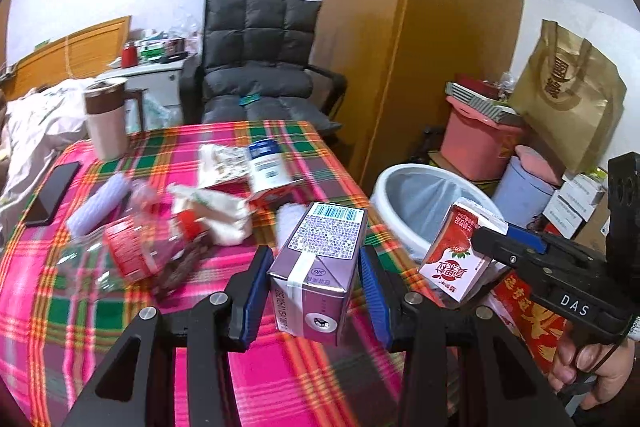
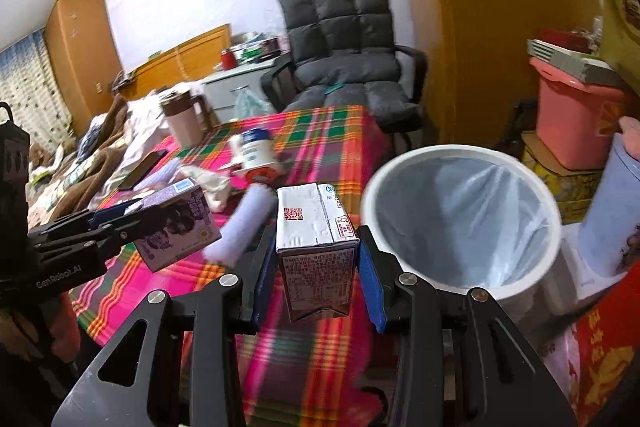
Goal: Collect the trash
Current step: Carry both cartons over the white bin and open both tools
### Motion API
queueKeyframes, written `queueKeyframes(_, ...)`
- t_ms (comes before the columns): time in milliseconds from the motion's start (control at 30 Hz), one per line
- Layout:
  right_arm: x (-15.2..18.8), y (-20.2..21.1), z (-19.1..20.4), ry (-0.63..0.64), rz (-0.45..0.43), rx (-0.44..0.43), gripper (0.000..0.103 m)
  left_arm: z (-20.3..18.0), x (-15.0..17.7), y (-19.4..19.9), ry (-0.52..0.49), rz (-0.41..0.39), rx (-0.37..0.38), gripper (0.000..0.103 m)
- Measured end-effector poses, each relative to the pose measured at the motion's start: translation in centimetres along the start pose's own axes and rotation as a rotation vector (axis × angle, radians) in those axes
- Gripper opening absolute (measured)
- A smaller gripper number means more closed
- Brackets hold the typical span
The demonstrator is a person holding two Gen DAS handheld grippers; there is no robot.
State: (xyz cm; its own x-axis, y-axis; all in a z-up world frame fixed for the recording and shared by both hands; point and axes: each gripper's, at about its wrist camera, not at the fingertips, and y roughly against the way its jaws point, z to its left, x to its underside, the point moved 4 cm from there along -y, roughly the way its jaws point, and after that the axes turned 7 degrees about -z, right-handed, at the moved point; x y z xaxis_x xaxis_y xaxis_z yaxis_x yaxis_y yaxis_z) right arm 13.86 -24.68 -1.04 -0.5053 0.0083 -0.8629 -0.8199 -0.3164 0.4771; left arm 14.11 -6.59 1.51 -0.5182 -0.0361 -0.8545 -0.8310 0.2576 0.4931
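Observation:
My left gripper (image 1: 316, 269) is shut on a purple drink carton (image 1: 320, 267) and holds it above the plaid table's right side; it also shows in the right wrist view (image 2: 176, 223). My right gripper (image 2: 318, 259) is shut on a red and white drink carton (image 2: 316, 251), held just left of the white trash bin (image 2: 460, 219); this carton shows in the left wrist view (image 1: 456, 259) beside the bin (image 1: 400, 187). More trash lies on the table: a crushed clear bottle (image 1: 132, 251), white wrappers (image 1: 216, 211), a blue and white container (image 1: 266, 167).
The table has a pink plaid cloth (image 1: 120, 307). On it stand a white and brown tumbler (image 1: 106, 119), a black phone (image 1: 52, 195) and a lavender roll (image 1: 100, 203). A grey chair (image 1: 260, 67) is behind. Pink boxes (image 1: 476, 143) and a gold bag (image 1: 568, 99) crowd the right.

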Motion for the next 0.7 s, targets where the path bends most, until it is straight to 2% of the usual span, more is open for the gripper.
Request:
queueKeyframes(400,-0.4,0.6,-6.9,-0.082,-0.034,0.153,0.041,-7.0,-2.2,-7.0,-0.056,0.029,0.138,0.044)
queueKeyframes(700,-0.3,-0.9,-9.7,-0.103,-0.008,0.198,0.041,-10.6,-2.1,-12.6,-0.073,0.074,0.205,0.045)
